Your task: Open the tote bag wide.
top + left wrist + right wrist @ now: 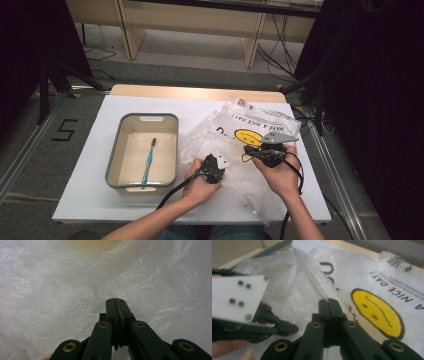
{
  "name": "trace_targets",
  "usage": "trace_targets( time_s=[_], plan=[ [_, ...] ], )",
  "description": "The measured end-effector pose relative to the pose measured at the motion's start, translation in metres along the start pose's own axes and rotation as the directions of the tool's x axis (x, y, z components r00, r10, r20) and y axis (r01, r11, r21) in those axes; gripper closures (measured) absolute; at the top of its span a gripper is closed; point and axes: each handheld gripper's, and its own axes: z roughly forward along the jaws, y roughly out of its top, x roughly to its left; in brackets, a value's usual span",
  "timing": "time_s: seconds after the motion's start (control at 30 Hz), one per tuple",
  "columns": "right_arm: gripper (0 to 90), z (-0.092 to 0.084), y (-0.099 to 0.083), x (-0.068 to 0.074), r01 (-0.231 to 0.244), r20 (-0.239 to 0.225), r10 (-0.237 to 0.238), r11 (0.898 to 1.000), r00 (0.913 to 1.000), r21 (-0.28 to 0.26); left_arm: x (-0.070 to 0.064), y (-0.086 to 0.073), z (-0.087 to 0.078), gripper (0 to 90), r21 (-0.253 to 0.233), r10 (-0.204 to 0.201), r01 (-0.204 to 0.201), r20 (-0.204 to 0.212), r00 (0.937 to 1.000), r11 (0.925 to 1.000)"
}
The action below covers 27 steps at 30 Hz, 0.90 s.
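A thin white plastic bag with a yellow smiley face lies crumpled at the table's right. My left gripper is at the bag's near left part. Its jaws are pressed together in the left gripper view, with the wrinkled film gathered at their tips. My right gripper sits over the bag by the smiley. In the right gripper view it is shut on a fold of the bag that rises from its tips. The left gripper shows there at the lower left, close by.
A grey-rimmed cream tub stands at the left of the white table, with a blue toothbrush lying inside. Cables trail from both grippers toward the near edge. Wooden furniture legs and floor cables lie beyond the far edge.
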Motion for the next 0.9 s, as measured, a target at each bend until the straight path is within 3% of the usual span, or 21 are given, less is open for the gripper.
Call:
trace_targets(
  time_s=[0.4, 0.9],
  plan=[
    [90.0, -0.009, 0.018, -0.005, -0.025, 0.09, 0.036, 0.992, 0.9952, -0.124, -0.003, -0.001, -0.001, 89.2, 0.006, 0.038, -0.038, -0.017, 0.9991, 0.9993],
    [90.0, -0.009, 0.029, -0.004, -0.03, 0.104, 0.049, 0.983, 0.9934, -0.179, -0.002, -0.001, -0.002, 89.0, 0.009, 0.036, -0.035, -0.012, 0.9993, 0.9993]
  ],
)
